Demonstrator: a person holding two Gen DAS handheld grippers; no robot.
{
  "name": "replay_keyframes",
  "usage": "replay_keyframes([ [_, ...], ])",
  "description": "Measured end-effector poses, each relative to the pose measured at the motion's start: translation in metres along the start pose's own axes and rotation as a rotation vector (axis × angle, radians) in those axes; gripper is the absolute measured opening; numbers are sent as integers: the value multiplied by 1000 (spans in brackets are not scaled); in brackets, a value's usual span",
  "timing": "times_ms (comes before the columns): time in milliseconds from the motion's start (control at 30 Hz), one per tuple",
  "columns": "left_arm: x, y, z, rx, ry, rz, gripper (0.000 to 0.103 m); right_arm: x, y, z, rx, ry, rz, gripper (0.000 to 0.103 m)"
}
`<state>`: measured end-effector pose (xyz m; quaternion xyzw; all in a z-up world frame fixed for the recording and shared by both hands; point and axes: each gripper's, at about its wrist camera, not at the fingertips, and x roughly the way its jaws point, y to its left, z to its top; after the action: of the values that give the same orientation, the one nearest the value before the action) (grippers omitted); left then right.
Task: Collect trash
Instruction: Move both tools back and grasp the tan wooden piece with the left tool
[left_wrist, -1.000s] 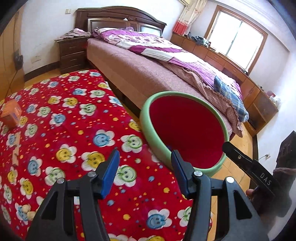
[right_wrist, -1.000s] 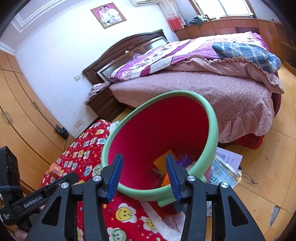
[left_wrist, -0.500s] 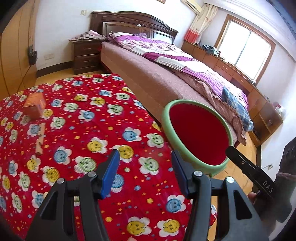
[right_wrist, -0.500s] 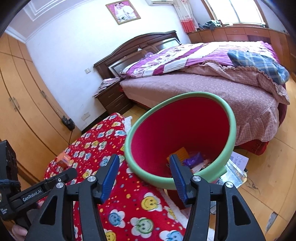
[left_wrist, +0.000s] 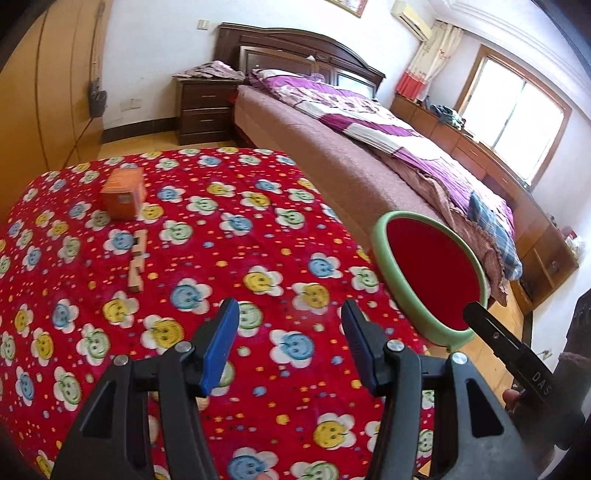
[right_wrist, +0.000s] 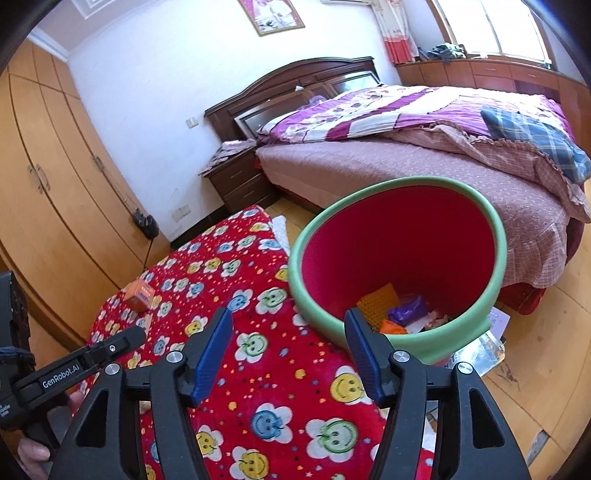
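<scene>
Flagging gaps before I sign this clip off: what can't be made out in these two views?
- Bin contents: left view, near wall hides the bottom.
- Trash in the bin: right view, pile partly behind the rim and a tong finger.
- Orange box print: too small, blurred.
- Papers on the floor: right view, bin covers most.

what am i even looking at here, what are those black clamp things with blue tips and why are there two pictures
Those are hand-held tongs, one in each of a person's hands, each with a wide-angle camera looking forward along its blue fingers. One picture comes from the left tongs, the other from the right tongs. Both are empty; the right one's jaws are opening. Below them is a red smiley-flower blanket with an orange box and a small wooden piece on it. Beside the blanket stands a red bin with a green rim, already holding some trash. A bed is behind.
</scene>
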<state>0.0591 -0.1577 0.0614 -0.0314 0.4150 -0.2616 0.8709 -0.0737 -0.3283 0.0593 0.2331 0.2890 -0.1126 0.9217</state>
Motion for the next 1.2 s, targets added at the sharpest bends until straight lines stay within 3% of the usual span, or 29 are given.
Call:
replay_keyframes([
  [433, -12, 66, 15, -60, -35, 125, 57, 23, 11, -10, -8, 53, -3, 65],
  [800, 2, 134, 20, -133, -4, 229, 57, 36, 14, -16, -4, 73, -20, 65],
  [1200, 53, 131, 17, -145, 94, 206, 54, 51, 6, -19, 17, 107, -24, 65],
])
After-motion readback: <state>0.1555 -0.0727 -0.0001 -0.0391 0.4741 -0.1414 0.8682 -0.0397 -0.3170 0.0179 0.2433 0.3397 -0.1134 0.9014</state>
